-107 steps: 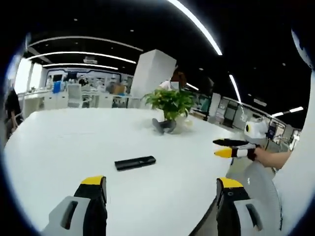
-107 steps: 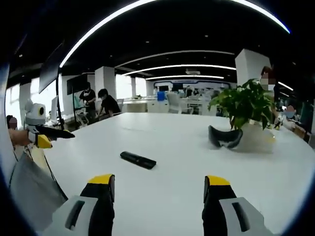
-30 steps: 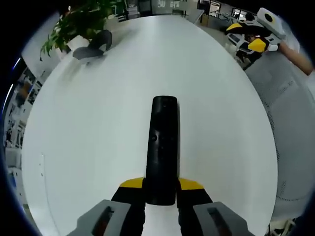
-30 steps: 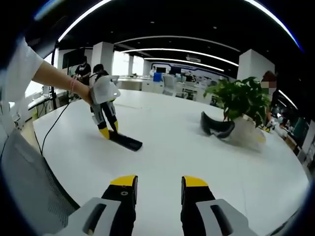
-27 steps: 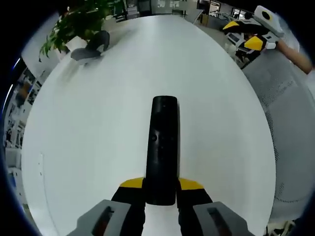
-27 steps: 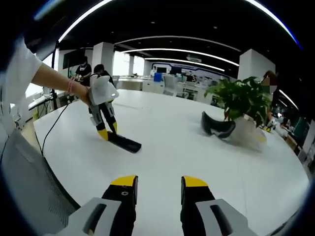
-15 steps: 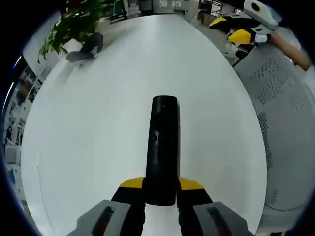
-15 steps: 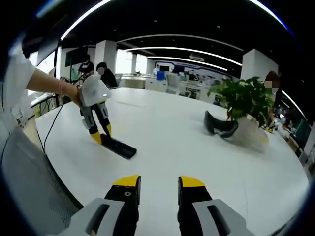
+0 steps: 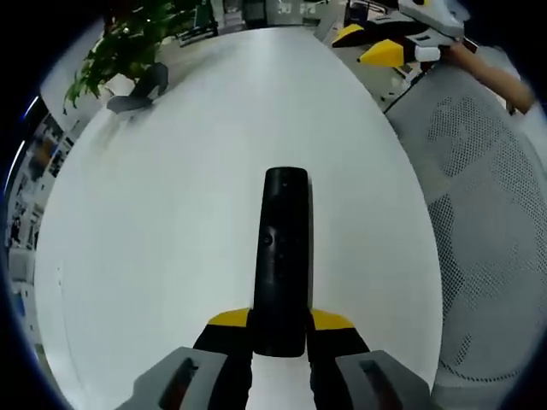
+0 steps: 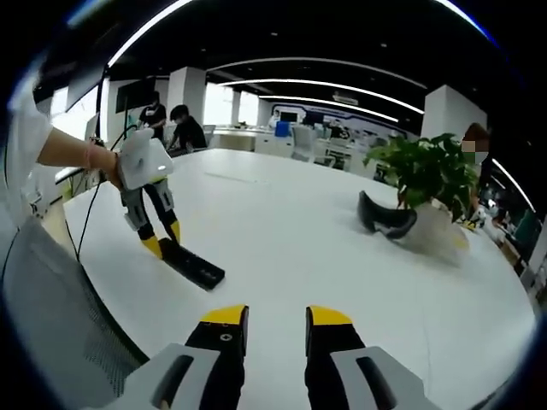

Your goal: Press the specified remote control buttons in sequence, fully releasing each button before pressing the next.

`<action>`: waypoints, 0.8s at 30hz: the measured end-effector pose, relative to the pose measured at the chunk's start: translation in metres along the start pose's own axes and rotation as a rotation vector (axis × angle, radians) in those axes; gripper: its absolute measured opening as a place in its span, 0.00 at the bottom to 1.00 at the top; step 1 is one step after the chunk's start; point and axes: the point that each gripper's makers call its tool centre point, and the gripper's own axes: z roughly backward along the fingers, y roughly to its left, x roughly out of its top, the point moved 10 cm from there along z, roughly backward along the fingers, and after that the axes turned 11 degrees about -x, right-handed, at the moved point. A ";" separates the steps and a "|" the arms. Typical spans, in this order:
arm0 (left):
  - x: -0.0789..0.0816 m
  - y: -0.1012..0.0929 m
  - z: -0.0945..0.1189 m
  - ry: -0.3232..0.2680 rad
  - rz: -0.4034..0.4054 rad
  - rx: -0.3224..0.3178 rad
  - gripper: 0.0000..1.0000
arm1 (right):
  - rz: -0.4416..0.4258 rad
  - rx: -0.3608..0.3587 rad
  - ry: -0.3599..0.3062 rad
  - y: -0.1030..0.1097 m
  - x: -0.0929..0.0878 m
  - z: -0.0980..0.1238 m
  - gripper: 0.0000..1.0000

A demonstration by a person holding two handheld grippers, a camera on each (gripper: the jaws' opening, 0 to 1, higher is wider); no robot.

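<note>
A black remote control (image 9: 282, 256) points away from me over the white table (image 9: 171, 213), its near end clamped between the yellow tips of my left gripper (image 9: 279, 329). The right gripper view shows the same remote (image 10: 195, 267) lying low on the table (image 10: 291, 231) near its left edge, with the left gripper (image 10: 159, 243) gripping its far end from above. My right gripper (image 10: 276, 320) hovers over the table's near edge, its jaws a narrow gap apart with nothing between them. The right gripper (image 9: 369, 44) also hangs off the table's edge in the left gripper view.
A potted plant (image 10: 427, 184) stands at the far right of the table with a dark curved headset (image 10: 386, 218) beside it. A grey mesh chair (image 9: 487, 213) sits by the table's edge. People stand at desks in the background.
Since the earliest frames my left gripper has closed on the remote and my right jaws have narrowed. Over the last second the remote has slid toward the table's near-left edge.
</note>
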 end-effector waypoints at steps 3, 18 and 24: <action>0.000 -0.006 -0.001 0.000 0.000 0.001 0.23 | 0.005 0.004 0.003 0.000 0.000 -0.001 0.22; -0.001 -0.035 -0.007 -0.015 0.004 0.003 0.23 | 0.031 0.022 0.023 0.004 -0.002 -0.002 0.18; -0.003 -0.047 -0.009 -0.026 0.004 0.005 0.23 | 0.036 0.028 0.028 0.005 -0.002 -0.002 0.17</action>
